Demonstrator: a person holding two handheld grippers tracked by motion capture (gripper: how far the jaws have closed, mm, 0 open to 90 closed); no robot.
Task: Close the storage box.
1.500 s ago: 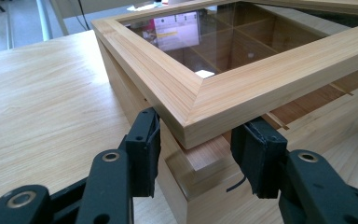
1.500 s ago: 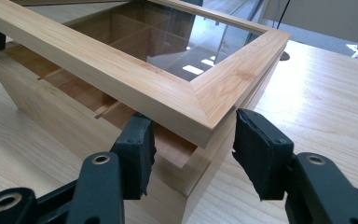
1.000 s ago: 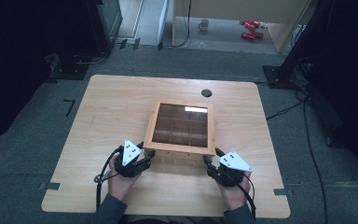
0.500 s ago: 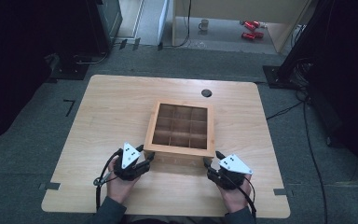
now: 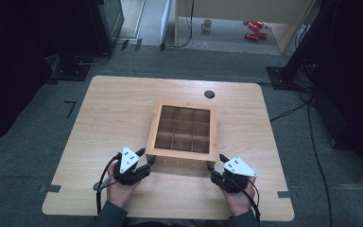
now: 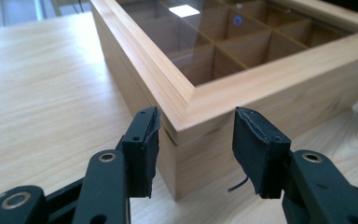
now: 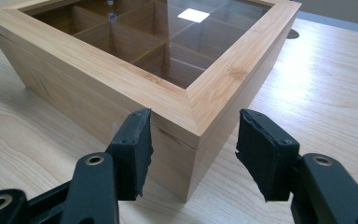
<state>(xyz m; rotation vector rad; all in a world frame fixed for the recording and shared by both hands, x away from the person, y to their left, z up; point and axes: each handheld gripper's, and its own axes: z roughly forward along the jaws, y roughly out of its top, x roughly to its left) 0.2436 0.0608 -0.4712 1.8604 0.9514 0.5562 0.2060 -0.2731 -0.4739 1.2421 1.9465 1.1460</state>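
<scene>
A wooden box (image 5: 181, 154) with a glass lid over several empty compartments stands at the middle of the light wooden table (image 5: 118, 109). My left gripper (image 5: 147, 157) is at the box's near left corner. In the left gripper view that corner (image 6: 261, 79) sits between the jaws of my left gripper (image 6: 196, 140), which is open; the left pad lies close against the side and the right pad stands off. My right gripper (image 5: 216, 162) straddles the near right corner. Its jaws have just been opening, and a gap shows between each pad of my right gripper (image 7: 193, 140) and the box (image 7: 98, 60).
A black round grommet (image 5: 209, 94) is set in the table behind the box. Dark equipment stands (image 5: 99, 28) and cables ring the table on the grey floor. A mug (image 5: 207, 24) and red items (image 5: 253, 28) lie on the floor far back.
The bright glare on the glass lid a second ago is gone. My left gripper has slid slightly toward the table's near edge. The right hand has kept still.
</scene>
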